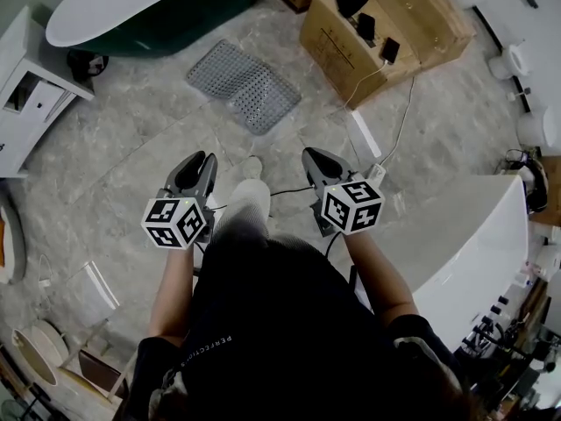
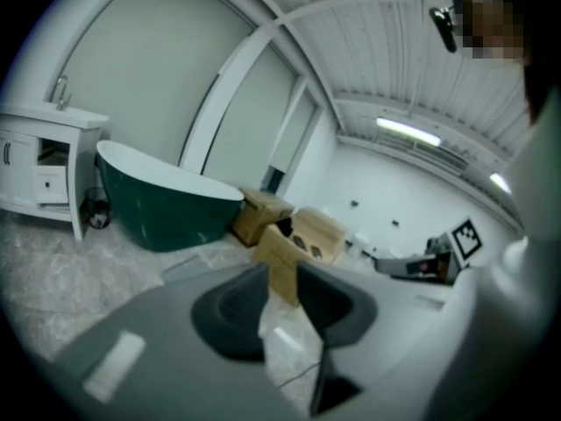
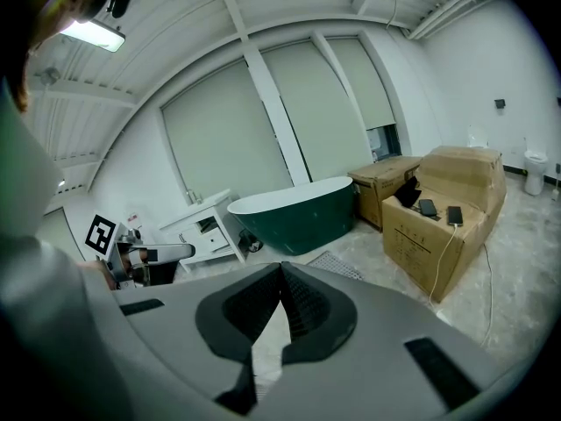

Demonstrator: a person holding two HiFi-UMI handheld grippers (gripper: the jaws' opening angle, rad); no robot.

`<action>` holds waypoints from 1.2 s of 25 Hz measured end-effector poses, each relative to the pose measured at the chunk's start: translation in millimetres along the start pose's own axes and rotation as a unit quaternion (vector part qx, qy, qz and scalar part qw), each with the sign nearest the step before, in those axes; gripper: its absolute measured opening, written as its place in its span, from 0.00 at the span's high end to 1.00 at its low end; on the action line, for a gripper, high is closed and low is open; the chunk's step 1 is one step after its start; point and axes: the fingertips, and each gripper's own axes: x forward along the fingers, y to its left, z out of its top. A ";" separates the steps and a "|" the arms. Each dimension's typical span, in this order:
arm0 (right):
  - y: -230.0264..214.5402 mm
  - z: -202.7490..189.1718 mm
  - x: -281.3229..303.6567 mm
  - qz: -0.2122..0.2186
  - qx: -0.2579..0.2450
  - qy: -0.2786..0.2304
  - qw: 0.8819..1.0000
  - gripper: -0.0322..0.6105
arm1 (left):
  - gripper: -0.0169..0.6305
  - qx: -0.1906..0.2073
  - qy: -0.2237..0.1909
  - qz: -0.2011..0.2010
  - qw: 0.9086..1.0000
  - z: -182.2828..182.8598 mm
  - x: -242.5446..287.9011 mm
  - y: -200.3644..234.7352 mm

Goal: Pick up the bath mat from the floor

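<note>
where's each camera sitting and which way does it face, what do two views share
Head view: on the person's head, looking steeply down at the bath mat on the floor; both forearms, left gripper and right gripper show.
Left gripper view: on the left gripper, looking along its parted, empty jaws toward the cardboard boxes and green bathtub.
Right gripper view: on the right gripper, looking along its closed jaws toward bathtub and bath mat.
Shared: both gripper views show the bathtub and cardboard boxes.
</note>
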 end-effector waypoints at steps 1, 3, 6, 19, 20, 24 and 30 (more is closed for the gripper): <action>-5.7 1.5 4.9 -0.001 0.002 0.004 1.000 0.95 | 0.82 0.000 0.004 0.000 1.000 -0.5 7.8 1.6; -15.7 7.1 16.6 -0.004 0.001 0.012 1.000 0.95 | 0.81 -0.003 0.010 0.002 1.000 0.3 23.0 9.0; -27.6 21.8 39.6 -0.005 -0.003 0.020 1.000 0.95 | 0.81 -0.017 0.017 0.004 1.000 6.3 45.9 25.8; -45.5 76.1 159.2 0.020 -0.043 0.088 0.995 0.95 | 0.81 -0.056 0.031 0.030 0.997 28.8 113.9 117.0; -46.7 80.3 166.0 0.022 -0.047 0.089 0.995 0.95 | 0.81 -0.059 0.032 0.033 0.997 30.6 118.1 123.7; -54.3 90.5 189.8 0.025 -0.055 0.099 0.993 0.95 | 0.83 -0.064 0.031 0.039 0.997 38.5 134.3 142.5; -63.6 92.8 212.4 0.044 -0.065 0.126 0.989 0.95 | 0.90 -0.104 0.036 0.054 0.992 35.3 144.9 157.5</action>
